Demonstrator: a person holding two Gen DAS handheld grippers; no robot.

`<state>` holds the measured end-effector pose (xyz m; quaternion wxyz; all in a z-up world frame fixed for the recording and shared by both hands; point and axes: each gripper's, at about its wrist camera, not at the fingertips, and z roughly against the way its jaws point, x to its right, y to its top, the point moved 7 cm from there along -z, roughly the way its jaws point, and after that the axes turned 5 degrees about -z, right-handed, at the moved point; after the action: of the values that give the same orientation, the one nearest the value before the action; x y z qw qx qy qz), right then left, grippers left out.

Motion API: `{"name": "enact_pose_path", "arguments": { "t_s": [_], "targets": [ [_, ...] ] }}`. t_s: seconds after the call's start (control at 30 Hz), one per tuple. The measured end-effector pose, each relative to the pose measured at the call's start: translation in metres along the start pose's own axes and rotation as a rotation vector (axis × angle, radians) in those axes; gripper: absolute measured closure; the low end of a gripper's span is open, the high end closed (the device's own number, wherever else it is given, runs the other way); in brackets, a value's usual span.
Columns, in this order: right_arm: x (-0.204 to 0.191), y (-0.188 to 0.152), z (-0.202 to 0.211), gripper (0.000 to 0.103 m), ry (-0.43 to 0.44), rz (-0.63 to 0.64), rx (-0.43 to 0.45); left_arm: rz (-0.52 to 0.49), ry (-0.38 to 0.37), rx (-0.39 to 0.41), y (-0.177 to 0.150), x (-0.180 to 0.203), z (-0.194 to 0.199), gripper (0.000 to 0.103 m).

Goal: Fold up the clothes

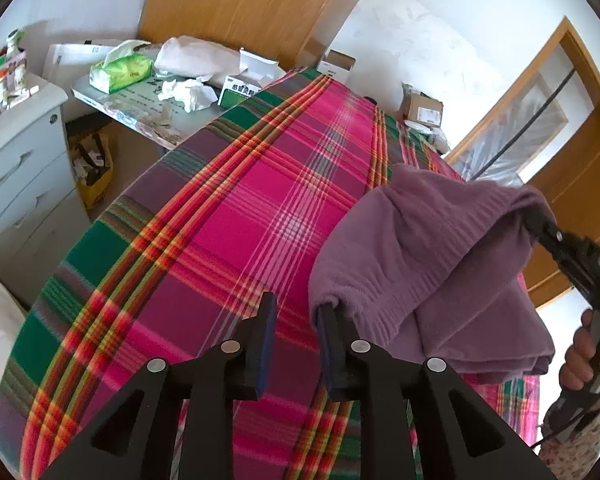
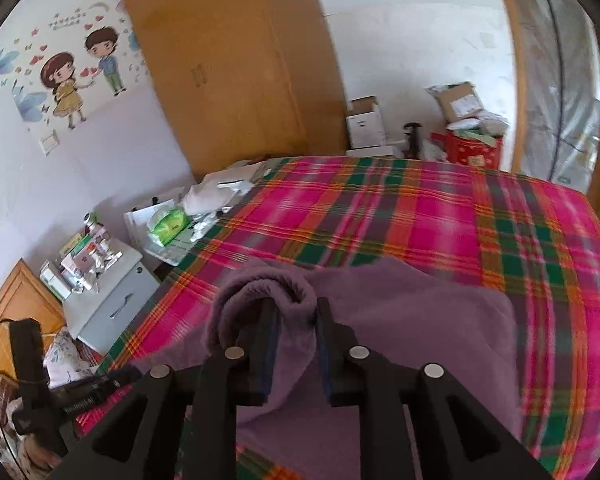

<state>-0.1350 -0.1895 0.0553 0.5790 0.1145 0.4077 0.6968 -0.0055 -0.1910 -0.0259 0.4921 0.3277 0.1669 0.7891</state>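
The purple garment (image 1: 428, 264) hung over the plaid bed sheet (image 1: 228, 216), suspended between the two tools at the near right part of the bed.

Left tool (image 1: 296, 344): the jaws stood apart with a clear gap between them. Only the right finger (image 1: 332, 336) touched the garment, whose ribbed edge draped over that fingertip. No fabric lay between the pads, so this tool was released.

Right tool (image 2: 292, 344): the jaws stood apart. A rolled fold of the garment (image 2: 400, 320) looped over the left finger (image 2: 260, 328) and hung down into the gap. The pads did not appear to press on the cloth; the tool was released, with fabric resting between the fingers.

In the left wrist view, the right tool (image 1: 540, 224) reached into the upper corner of the garment, gripped by a hand (image 1: 584, 356) at the frame edge.

A tabletop (image 1: 140, 112) beside the bed carried a green tissue pack (image 1: 120, 70).
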Motion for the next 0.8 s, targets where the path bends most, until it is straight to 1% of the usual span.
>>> {"name": "enact_pose_path", "arguments": {
  "t_s": [0.07, 0.13, 0.2, 0.27, 0.3, 0.37, 0.4, 0.5, 0.6, 0.67, 0.7, 0.77, 0.8],
  "targets": [
    [0.014, -0.006, 0.02, 0.077, 0.0, -0.022, 0.023, -0.051, 0.022, 0.031, 0.0, 0.006, 0.011, 0.082],
    [0.028, -0.011, 0.04, 0.075, -0.01, -0.049, 0.046, -0.081, 0.023, 0.064, 0.0, 0.014, 0.023, 0.082],
    [0.044, -0.019, 0.059, 0.074, -0.034, -0.08, 0.076, -0.086, -0.011, 0.072, 0.0, 0.023, 0.031, 0.077],
    [0.06, -0.031, 0.077, 0.073, -0.059, -0.116, 0.105, -0.12, -0.048, 0.084, -0.002, 0.04, 0.038, 0.077],
    [0.067, -0.037, 0.082, 0.07, -0.07, -0.131, 0.113, -0.144, -0.061, 0.087, -0.003, 0.05, 0.039, 0.077],
    [0.085, -0.053, 0.092, 0.066, -0.099, -0.183, 0.119, -0.205, -0.093, 0.082, -0.007, 0.074, 0.038, 0.077],
    [0.094, -0.061, 0.096, 0.064, -0.114, -0.212, 0.117, -0.237, -0.112, 0.079, -0.009, 0.087, 0.037, 0.075],
    [0.117, -0.087, 0.101, 0.064, -0.15, -0.296, 0.09, -0.34, -0.164, 0.044, -0.023, 0.13, 0.024, 0.074],
    [0.132, -0.105, 0.107, 0.064, -0.167, -0.366, 0.106, -0.441, -0.224, -0.003, -0.04, 0.171, 0.01, 0.074],
    [0.141, -0.113, 0.106, 0.064, -0.178, -0.399, 0.096, -0.508, -0.248, -0.029, -0.05, 0.195, 0.0, 0.074],
    [0.143, -0.115, 0.104, 0.064, -0.181, -0.412, 0.088, -0.539, -0.243, -0.04, -0.053, 0.204, -0.005, 0.074],
    [0.145, -0.12, 0.099, 0.064, -0.17, -0.424, 0.078, -0.582, -0.246, -0.047, -0.057, 0.221, -0.011, 0.074],
    [0.144, -0.12, 0.096, 0.064, -0.156, -0.428, 0.078, -0.612, -0.26, -0.036, -0.059, 0.229, -0.011, 0.074]
  ]
}}
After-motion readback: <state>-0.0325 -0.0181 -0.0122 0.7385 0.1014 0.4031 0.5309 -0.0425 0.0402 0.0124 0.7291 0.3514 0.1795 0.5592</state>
